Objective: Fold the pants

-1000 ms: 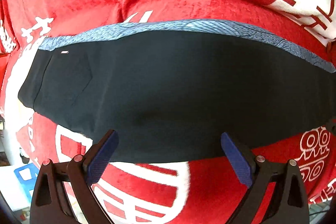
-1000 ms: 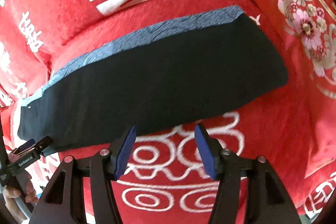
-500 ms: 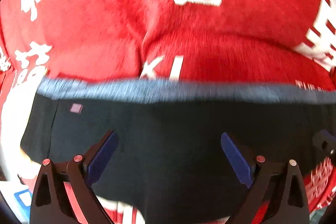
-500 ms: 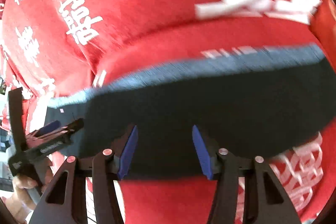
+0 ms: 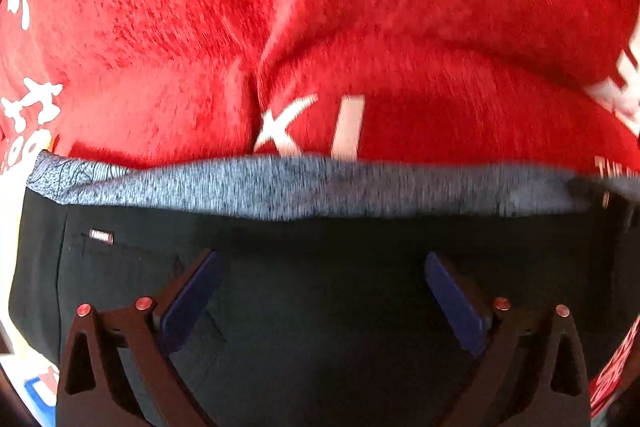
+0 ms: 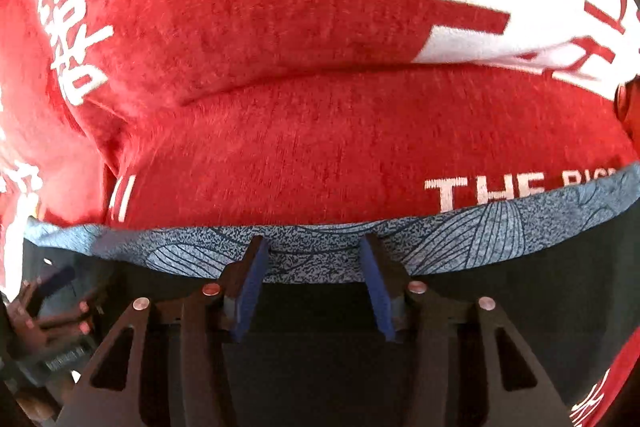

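both tongs, left gripper (image 5: 320, 291) and right gripper (image 6: 312, 283), stand wide over the pants (image 5: 320, 307), holding nothing; closing may catch only the top layer.

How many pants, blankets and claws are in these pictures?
Pants: 1, the black pants with a blue-grey patterned strip along the far edge
Blankets: 1, the red blanket with white writing
Claws: 2, the left claw and the right claw, both open over the pants
Total: 4
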Action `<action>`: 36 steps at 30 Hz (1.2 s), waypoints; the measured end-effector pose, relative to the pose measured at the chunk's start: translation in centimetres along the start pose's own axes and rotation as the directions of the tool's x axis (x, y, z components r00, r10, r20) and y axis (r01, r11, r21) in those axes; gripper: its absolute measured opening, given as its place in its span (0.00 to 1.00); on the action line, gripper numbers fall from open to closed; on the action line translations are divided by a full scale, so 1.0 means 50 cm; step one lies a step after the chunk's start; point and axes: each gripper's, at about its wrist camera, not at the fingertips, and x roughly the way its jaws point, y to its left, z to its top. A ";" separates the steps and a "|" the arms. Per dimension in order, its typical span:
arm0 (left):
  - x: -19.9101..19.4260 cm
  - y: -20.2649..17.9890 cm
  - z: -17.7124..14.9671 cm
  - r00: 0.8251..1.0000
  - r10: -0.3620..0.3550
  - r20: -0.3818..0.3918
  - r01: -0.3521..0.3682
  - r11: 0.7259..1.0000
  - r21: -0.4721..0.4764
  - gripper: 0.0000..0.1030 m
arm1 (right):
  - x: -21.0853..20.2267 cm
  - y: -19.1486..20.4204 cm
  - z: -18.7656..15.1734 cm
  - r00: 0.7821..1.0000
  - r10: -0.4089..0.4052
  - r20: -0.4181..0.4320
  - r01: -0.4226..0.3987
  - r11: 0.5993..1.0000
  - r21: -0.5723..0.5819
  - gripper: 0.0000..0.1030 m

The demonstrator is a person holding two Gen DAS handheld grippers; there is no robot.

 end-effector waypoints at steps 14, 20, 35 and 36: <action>-0.032 0.146 -0.149 0.990 -0.100 -0.095 0.087 0.988 -0.130 0.99 | -0.096 0.052 -0.295 0.790 0.597 -0.137 -0.544 0.787 0.291 0.52; -0.032 0.160 -0.161 0.989 -0.115 -0.093 0.103 0.988 -0.119 0.99 | -0.059 0.107 -0.334 0.750 0.648 -0.136 -0.588 0.746 0.314 0.51; -0.068 0.193 -0.170 0.990 -0.119 -0.073 0.106 0.982 -0.155 0.99 | -0.005 0.088 -0.335 0.718 0.696 -0.020 -0.610 0.643 0.463 0.52; -0.062 0.186 -0.166 0.990 -0.117 -0.074 0.105 0.983 -0.150 0.99 | 0.002 0.083 -0.335 0.708 0.707 -0.003 -0.613 0.616 0.495 0.48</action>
